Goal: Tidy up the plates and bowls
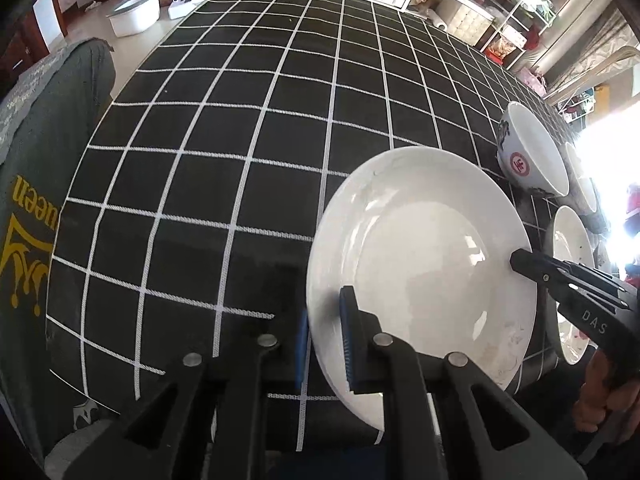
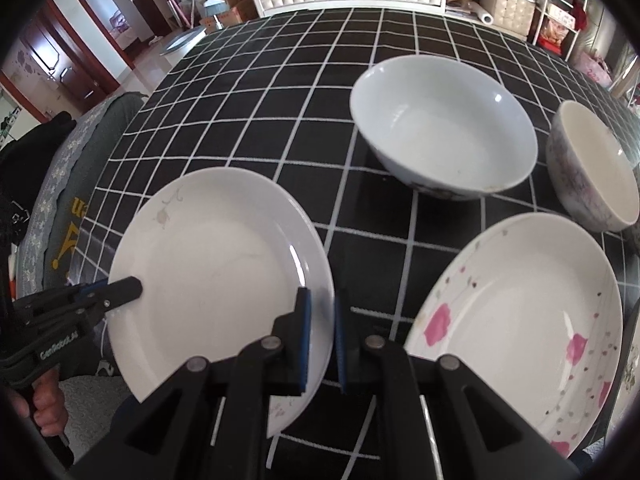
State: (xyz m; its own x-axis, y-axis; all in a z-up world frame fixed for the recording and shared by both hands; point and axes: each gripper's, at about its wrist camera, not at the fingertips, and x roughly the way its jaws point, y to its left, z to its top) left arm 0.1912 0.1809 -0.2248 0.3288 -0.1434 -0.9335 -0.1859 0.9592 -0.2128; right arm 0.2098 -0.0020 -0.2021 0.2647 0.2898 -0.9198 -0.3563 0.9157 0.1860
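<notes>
Both grippers pinch the white plate (image 2: 216, 264) by opposite rims: the left gripper (image 1: 326, 344) at its left edge, the right gripper (image 2: 320, 340) at its right, nearest the flowered plate (image 2: 520, 320).

Checked tablecloth (image 2: 304, 120) carries two bowls (image 2: 444, 128) and flowered plate (image 2: 520, 312).

"DAS" is showing on the right gripper (image 1: 520, 262), "GenRobot.AI" is reading along the left gripper (image 2: 132, 286), and yellow letters "ueen" are sitting sideways on the grey cloth (image 1: 24, 196).
</notes>
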